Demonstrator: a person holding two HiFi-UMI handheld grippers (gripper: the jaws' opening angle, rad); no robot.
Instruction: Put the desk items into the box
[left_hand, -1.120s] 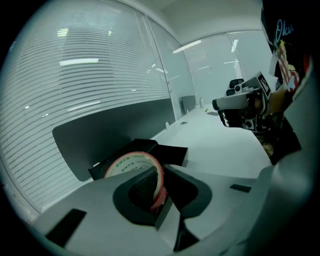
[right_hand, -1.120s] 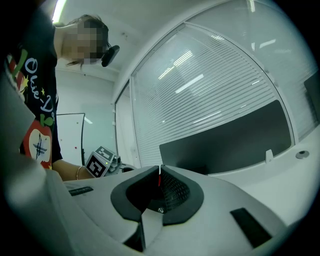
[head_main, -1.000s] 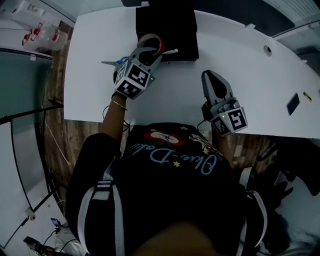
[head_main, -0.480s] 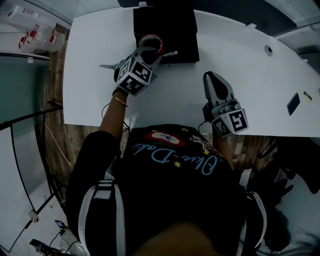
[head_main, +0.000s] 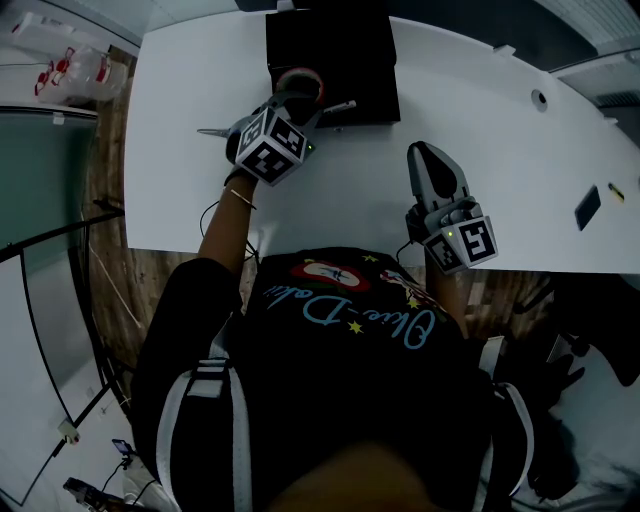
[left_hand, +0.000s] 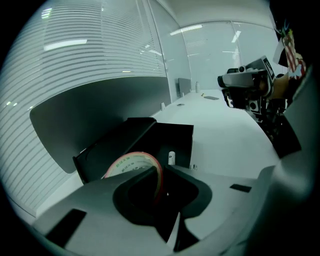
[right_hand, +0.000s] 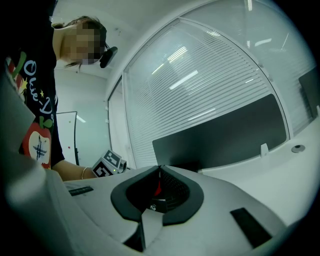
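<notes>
While the left gripper (left_hand: 159, 180) is clamped on the red-edged tape roll (left_hand: 131, 164), the roll stands on edge right at the near side of the open black box (left_hand: 167, 137), which sits toward the far side of the white desk (head_main: 190, 150). The right gripper (head_main: 428, 158) is well off to the side over the desk, jaws pinched together with nothing in them.

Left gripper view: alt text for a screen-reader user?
The left gripper grips a red-edged pale roll of tape upright between its jaws, in front of an open black box on a white desk.
</notes>
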